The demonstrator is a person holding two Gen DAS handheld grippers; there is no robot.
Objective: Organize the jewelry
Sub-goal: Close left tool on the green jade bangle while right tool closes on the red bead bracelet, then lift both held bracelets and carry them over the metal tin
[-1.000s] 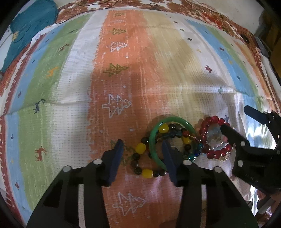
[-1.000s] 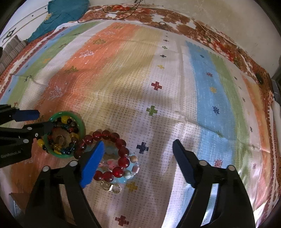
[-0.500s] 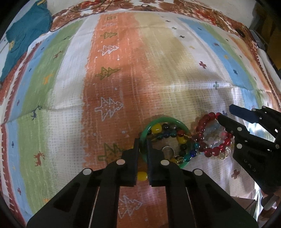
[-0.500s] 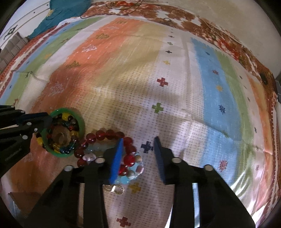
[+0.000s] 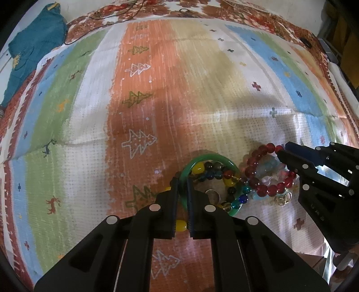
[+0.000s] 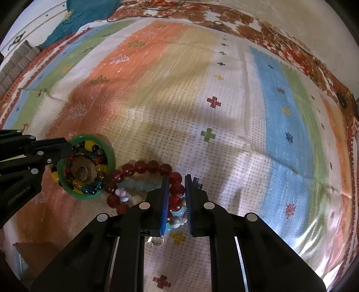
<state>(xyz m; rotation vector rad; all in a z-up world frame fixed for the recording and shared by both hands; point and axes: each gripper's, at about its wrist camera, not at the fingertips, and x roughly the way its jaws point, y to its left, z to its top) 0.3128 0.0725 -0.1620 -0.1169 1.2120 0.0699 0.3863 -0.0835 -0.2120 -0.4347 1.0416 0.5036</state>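
A green bangle (image 5: 212, 158) lies on the striped cloth with a multicoloured bead bracelet (image 5: 226, 177) and a metal ring (image 5: 213, 195) inside it. My left gripper (image 5: 182, 183) is shut on the bangle's near rim; it also shows in the right wrist view (image 6: 65, 149). Beside it lies a red bead bracelet (image 6: 145, 167) over pale pastel beads (image 6: 132, 187). My right gripper (image 6: 176, 179) is shut on the red bracelet's right side, also seen in the left wrist view (image 5: 282, 150). A gold clasp (image 6: 154, 241) lies below.
The striped blanket (image 6: 224, 116) covers the whole surface, with a fold ridge across its middle. A teal garment (image 5: 29, 49) lies at the far left corner. A cable (image 5: 116, 20) runs along the far edge. A brown box corner (image 6: 33, 256) is at near left.
Both grippers went from wide open to shut: the left closed on the green bangle's rim, the right closed on the red bead bracelet. Both moved slightly forward.
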